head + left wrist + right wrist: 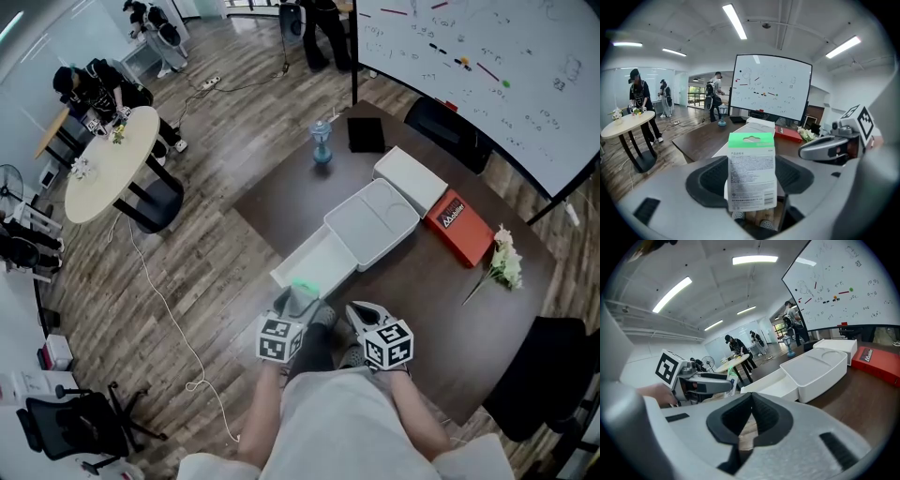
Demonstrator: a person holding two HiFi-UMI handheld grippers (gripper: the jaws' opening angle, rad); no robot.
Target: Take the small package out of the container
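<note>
The small package (752, 171), white with a green top, stands upright between the dark pads of my left gripper (752, 182), which is shut on it. In the head view this package (302, 292) is held just off the table's near edge, in front of the open drawer (314, 262) of the white container (375, 223). My right gripper (358, 317) hovers beside it on the right. Its jaws (751, 416) are shut with nothing between them. From the right gripper view, the left gripper (705, 385) and the package (732, 380) show at the left, with the container (811, 376) beyond.
On the dark table lie a red box (459, 225), a white box (412, 178), white flowers (504, 261), a black box (366, 134) and a blue bottle (322, 142). A round table (108, 164) with people stands far left. A whiteboard (487, 56) stands behind.
</note>
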